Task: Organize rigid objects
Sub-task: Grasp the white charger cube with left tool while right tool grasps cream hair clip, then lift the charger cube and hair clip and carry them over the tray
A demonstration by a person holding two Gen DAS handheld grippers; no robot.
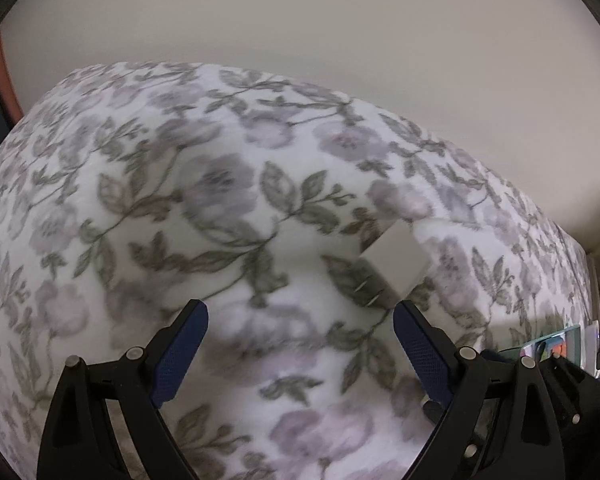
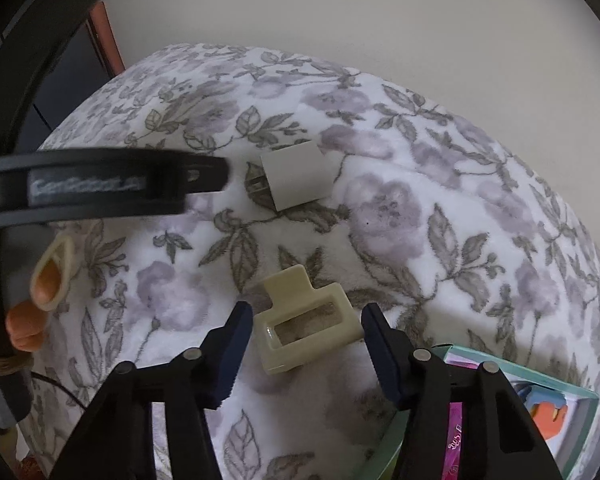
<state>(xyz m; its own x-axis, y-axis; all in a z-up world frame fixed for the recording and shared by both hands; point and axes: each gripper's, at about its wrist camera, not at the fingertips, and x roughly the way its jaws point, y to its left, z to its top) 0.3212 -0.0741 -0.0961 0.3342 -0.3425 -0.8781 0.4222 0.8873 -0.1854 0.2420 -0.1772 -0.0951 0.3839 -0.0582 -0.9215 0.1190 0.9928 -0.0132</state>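
A cream hair claw clip (image 2: pixel 308 320) lies on the floral blanket (image 2: pixel 440 200) between the blue pads of my right gripper (image 2: pixel 306 309). The pads stand close to its two ends with a sliver of blanket showing on each side, so the gripper is open around it. Further away lies a white plug adapter (image 2: pixel 296 178), prongs to the left. In the left wrist view the same adapter (image 1: pixel 394 266) rests just beyond the right fingertip of my left gripper (image 1: pixel 300 316), which is open wide and holds nothing.
A teal box (image 2: pixel 540 392) with a pink packet (image 2: pixel 456 440) inside sits at the blanket's near right edge; the box (image 1: pixel 556 344) also shows in the left wrist view. The left gripper's black body (image 2: pixel 100 184) and a hand (image 2: pixel 44 280) fill the left side. A pale wall lies behind.
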